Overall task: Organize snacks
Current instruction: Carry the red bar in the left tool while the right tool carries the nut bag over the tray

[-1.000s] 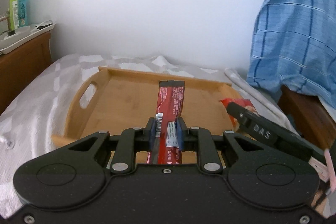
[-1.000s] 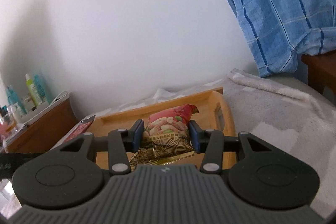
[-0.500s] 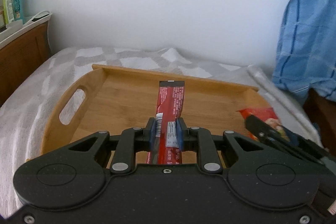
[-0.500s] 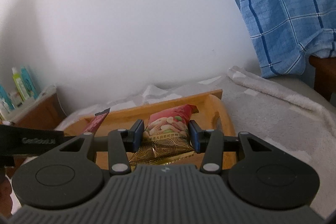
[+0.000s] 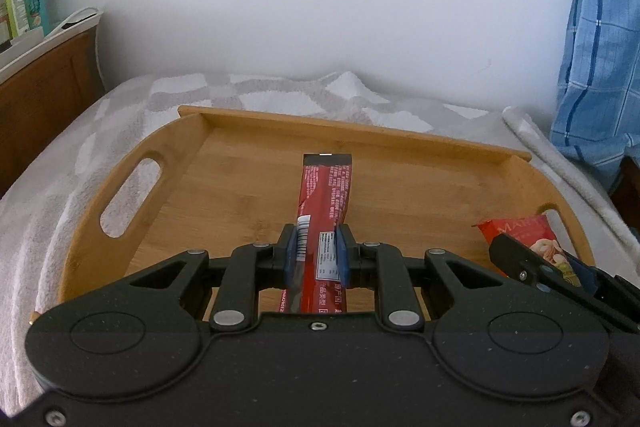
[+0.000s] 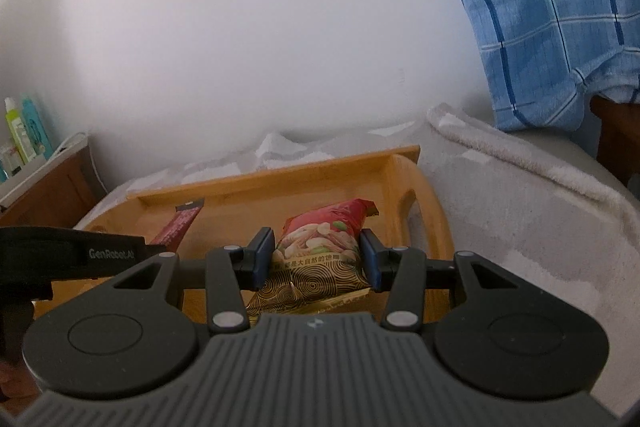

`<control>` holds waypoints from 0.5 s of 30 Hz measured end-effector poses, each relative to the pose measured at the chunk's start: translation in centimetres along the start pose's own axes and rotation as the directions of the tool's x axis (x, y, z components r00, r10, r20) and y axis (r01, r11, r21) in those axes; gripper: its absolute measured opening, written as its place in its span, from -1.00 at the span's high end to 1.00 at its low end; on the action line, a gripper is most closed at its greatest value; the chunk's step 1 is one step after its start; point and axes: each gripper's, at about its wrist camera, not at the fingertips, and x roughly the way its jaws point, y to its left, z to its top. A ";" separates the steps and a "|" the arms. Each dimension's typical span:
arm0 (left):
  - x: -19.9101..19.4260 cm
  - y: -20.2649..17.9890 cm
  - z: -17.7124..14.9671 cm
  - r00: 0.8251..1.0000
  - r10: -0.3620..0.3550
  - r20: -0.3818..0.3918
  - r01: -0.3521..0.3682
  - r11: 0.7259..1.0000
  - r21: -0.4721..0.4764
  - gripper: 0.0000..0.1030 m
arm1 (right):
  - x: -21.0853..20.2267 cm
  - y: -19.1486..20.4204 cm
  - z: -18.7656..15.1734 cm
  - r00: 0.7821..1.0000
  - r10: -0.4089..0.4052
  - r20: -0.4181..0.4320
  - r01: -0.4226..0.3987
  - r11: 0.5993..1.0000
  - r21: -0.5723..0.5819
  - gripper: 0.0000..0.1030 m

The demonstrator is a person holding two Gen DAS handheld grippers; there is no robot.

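A fleecy grey-and-white blanket [image 5: 60, 195] covers the surface under a smooth bamboo tray [image 5: 248, 195] with rounded corners and slot handles. A blue checked cloth [image 6: 552, 19] hangs at the far right. The left gripper [image 5: 316, 255] clamps a long, flat red bar [image 5: 326, 199], its far end pointing over the tray's middle. The right gripper [image 6: 316, 259] pinches a puffy, glossy nut pack [image 6: 320, 247], red on top and dark with gold swirls below, over the tray's right end near the handle slot.
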 end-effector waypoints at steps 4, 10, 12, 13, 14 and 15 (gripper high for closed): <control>0.5 -0.2 -0.2 1.000 0.002 -0.007 -0.002 1.000 0.010 0.62 | 0.2 0.1 -0.1 1.000 -0.007 -0.005 0.007 1.000 -0.006 0.04; 1.1 -0.7 -0.7 1.000 0.001 -0.010 -0.001 1.000 0.026 0.62 | 0.2 0.1 -0.1 1.000 -0.009 -0.006 0.009 1.000 -0.010 0.04; 1.1 -0.9 -0.7 1.000 0.003 -0.003 -0.003 0.999 0.035 0.62 | 0.3 0.1 -0.1 1.000 -0.010 -0.008 0.010 1.000 -0.013 0.04; 1.2 -0.9 -0.7 1.000 0.001 -0.001 -0.001 0.999 0.036 0.62 | 0.3 0.1 -0.1 1.000 -0.011 -0.009 0.011 1.000 -0.014 0.04; 1.2 -0.9 -0.7 1.000 -0.001 -0.001 0.001 0.999 0.035 0.62 | 0.3 0.1 -0.1 1.000 -0.011 -0.010 0.011 1.000 -0.015 0.04; 1.3 -0.9 -0.7 1.000 -0.001 -0.001 0.001 0.999 0.036 0.62 | 0.3 0.1 0.0 1.000 -0.011 -0.012 0.010 1.000 -0.014 0.03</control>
